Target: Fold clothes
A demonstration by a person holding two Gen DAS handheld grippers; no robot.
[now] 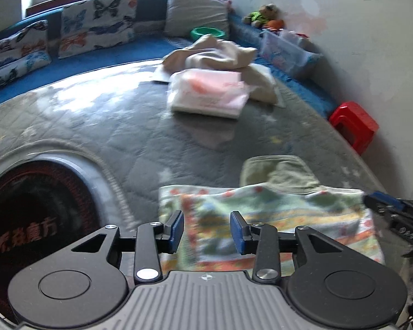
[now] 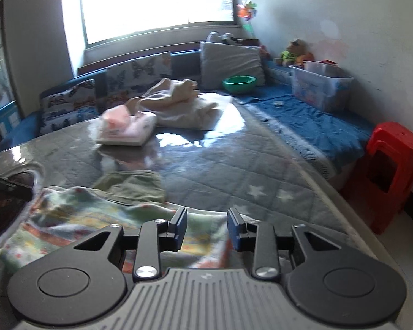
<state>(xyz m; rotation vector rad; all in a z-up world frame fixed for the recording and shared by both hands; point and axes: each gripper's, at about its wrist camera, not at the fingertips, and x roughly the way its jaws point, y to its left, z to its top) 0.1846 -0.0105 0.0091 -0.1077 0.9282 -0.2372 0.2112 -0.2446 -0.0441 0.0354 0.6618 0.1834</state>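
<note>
A folded cloth with a colourful pattern (image 1: 275, 220) (image 2: 90, 220) lies at the near edge of the grey quilted table (image 1: 110, 126) (image 2: 234, 170). Its far edge overlaps an olive-green garment (image 1: 278, 173) (image 2: 135, 184). My left gripper (image 1: 206, 231) hovers open over the cloth's left part, its blue pads apart and not pressing on anything. My right gripper (image 2: 206, 228) stands open over the cloth's right edge, and its tip shows in the left wrist view (image 1: 391, 211). Farther back sit a folded pink and white stack (image 1: 209, 93) (image 2: 124, 129) and a crumpled beige garment (image 1: 214, 52) (image 2: 173, 96).
A round dark opening with red lettering (image 1: 35, 220) is set in the table at the left. A red stool (image 1: 355, 123) (image 2: 391, 170) stands to the right of the table. On the blue bench behind are butterfly cushions (image 1: 96, 24), a green bowl (image 2: 239, 84) and a clear plastic box (image 2: 319, 88).
</note>
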